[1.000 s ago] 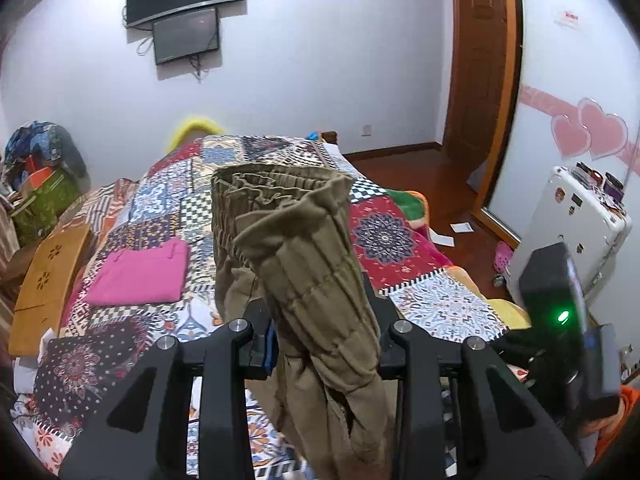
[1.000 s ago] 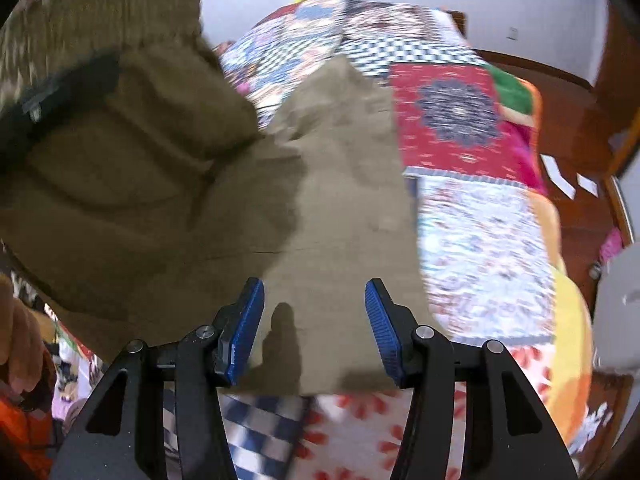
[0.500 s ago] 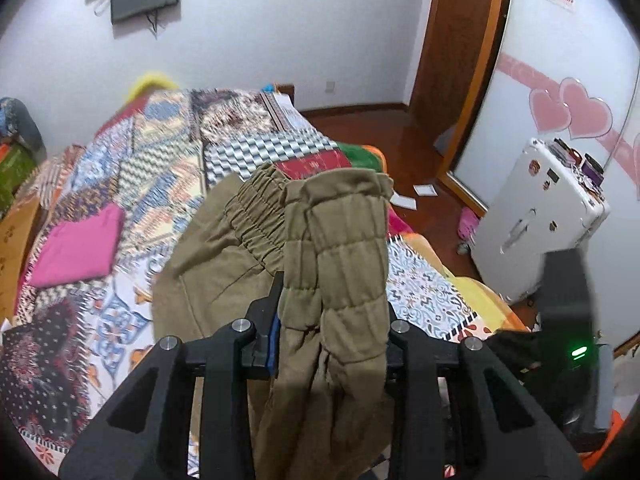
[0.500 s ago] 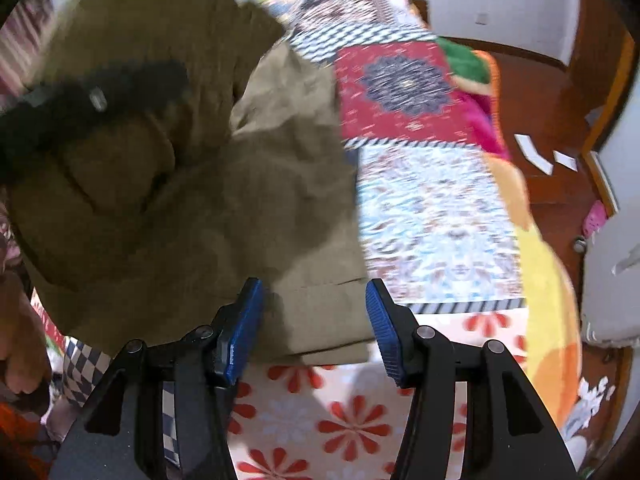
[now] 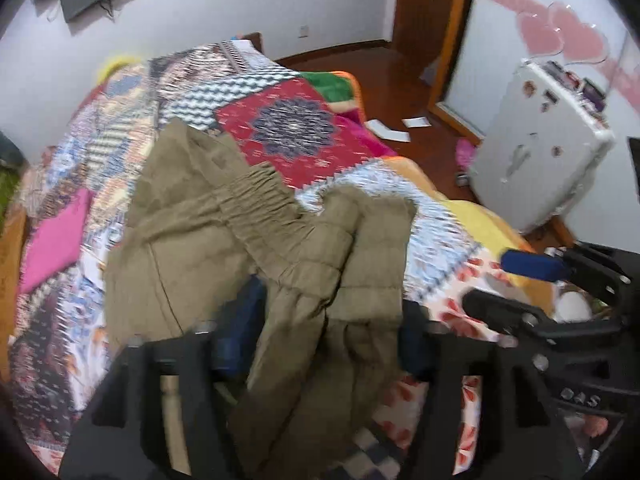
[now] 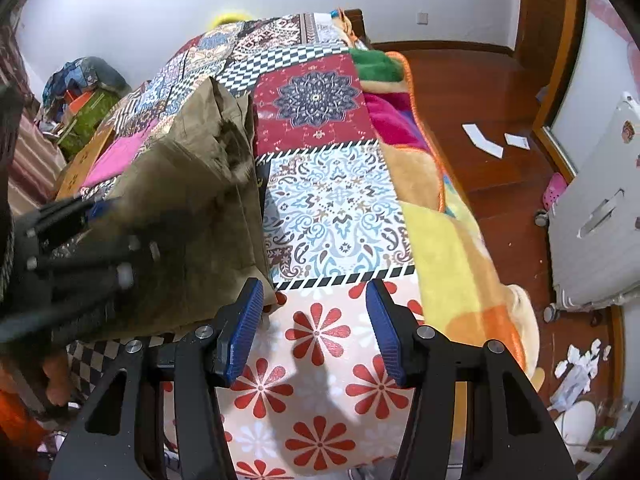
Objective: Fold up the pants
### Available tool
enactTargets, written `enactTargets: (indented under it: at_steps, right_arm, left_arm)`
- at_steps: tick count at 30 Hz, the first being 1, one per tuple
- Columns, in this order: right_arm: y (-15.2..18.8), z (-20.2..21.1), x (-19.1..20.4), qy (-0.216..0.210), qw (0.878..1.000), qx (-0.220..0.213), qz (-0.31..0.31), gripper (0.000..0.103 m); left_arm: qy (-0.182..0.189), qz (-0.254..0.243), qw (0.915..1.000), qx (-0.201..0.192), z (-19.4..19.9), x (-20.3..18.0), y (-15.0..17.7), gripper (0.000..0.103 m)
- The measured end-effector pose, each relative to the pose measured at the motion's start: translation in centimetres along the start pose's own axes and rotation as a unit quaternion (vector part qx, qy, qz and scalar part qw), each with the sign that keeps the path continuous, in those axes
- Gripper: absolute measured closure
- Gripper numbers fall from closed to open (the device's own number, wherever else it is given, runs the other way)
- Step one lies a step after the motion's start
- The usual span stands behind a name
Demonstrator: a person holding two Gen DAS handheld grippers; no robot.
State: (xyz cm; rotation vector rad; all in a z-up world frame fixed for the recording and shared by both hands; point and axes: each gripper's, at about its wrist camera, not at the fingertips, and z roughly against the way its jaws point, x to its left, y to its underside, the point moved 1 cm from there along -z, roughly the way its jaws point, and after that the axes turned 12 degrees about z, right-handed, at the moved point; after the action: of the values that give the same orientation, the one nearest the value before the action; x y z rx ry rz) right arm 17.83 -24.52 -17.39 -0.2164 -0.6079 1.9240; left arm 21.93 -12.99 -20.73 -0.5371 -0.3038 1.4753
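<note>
One fold is down, and the left gripper (image 5: 326, 340) is letting go of the pants (image 5: 192, 240).

Its jaws have just been opening; the doubled cuffs sit loose between the pads, slumping ahead onto the elastic waistband (image 5: 256, 196), the pants spread just beyond on the patchwork bedspread (image 5: 292, 128). The right gripper (image 6: 316, 332) hovers part-open and empty over the flowered patch, the pants' edge just off its left pad. Judging by the rumpled heap, smoothing and probably another fold remain. A pink garment (image 5: 52, 240) lies farther left.
</note>
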Motion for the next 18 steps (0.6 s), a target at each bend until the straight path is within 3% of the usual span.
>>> enactTargets:
  at_steps: [8,13,18]
  right_arm:
    - [-2.0,1.9,0.1,0.004,0.999,-0.048,0.01,0.053]
    - [-3.3,2.4,1.7,-0.001,0.997,-0.071,0.025,0.048]
    - [-4.3,0.2,3.7,-0.016,0.997,-0.062,0.036,0.047]
  left_arm:
    - [0.023,0.03,0.9987,-0.033,3.9,1.2,-0.2,0.033]
    - [-0.003,0.061,0.9946,-0.084,6.9,5.3,-1.4,0.024]
    - [-0.053,0.097,0.99,-0.087,6.6,10.6,-2.3,0.024]
